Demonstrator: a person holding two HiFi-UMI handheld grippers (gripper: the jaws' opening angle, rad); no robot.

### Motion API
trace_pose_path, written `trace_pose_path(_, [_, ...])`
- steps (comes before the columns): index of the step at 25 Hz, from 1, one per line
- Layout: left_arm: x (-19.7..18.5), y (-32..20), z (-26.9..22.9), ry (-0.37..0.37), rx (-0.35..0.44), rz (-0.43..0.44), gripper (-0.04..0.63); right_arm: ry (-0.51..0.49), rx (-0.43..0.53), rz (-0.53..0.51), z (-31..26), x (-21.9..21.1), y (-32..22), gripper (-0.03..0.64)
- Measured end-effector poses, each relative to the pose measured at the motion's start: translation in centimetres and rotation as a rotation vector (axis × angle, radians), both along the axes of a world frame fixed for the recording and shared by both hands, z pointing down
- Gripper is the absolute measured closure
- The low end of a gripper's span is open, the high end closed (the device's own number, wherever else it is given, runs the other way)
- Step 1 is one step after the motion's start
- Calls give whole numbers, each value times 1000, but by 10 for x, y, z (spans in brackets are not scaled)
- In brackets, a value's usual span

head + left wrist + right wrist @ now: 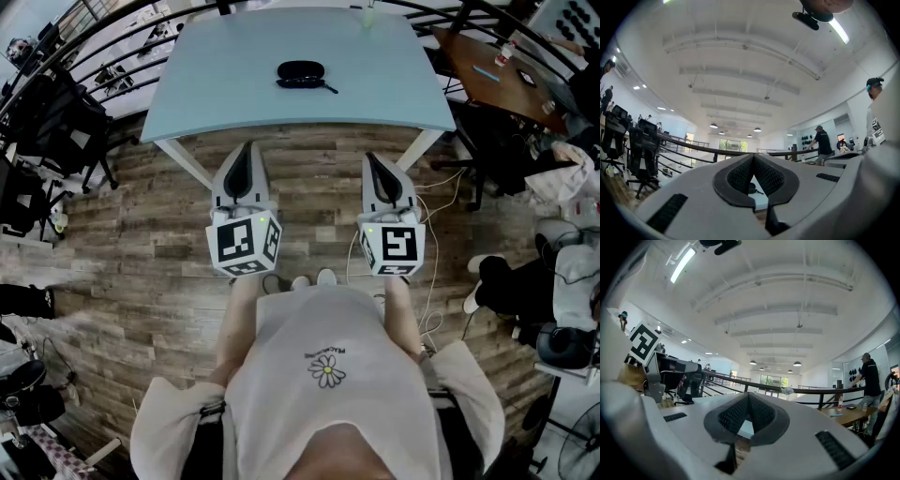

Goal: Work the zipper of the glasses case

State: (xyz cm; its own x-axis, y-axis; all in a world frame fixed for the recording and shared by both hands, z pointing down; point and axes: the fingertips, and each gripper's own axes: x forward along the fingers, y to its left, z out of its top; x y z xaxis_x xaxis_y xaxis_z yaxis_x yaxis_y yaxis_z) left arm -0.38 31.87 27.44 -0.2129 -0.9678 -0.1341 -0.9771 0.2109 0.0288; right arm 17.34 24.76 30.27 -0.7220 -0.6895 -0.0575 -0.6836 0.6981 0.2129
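A black glasses case [301, 71] lies closed on the pale blue table [216, 84], its zipper pull strap [326, 87] trailing to the right. Both grippers hang over the wooden floor, well short of the table's near edge. My left gripper [247, 148] is shut with nothing between its tips. My right gripper [371, 157] is shut and empty too. In the left gripper view the jaws [753, 157] meet at their tips, and a bit of the case [752, 188] shows through the gap. The right gripper view shows shut jaws [748, 395] and a patch of the table [746, 428].
White table legs [183, 161] slant down at both near corners. A brown wooden table [487, 80] with small items stands at the right. Black office chairs [52, 122] crowd the left. A cable [436, 202] runs across the floor by the right gripper. Bags and people sit at the far right.
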Motion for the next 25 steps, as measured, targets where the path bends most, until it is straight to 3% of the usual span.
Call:
trace_pose_path(15, [14,-20,3,13,8,23,580,-58,-44,-56,3,13,-14,609])
trace_pose_path(22, [14,-33,15,4,-10,-16,581,-43,-100,-72,30,27,-33,609])
trace_pose_path(25, [10,-34,23,36,-17,-38,581,-19,-131,-70,47,34,-39,609])
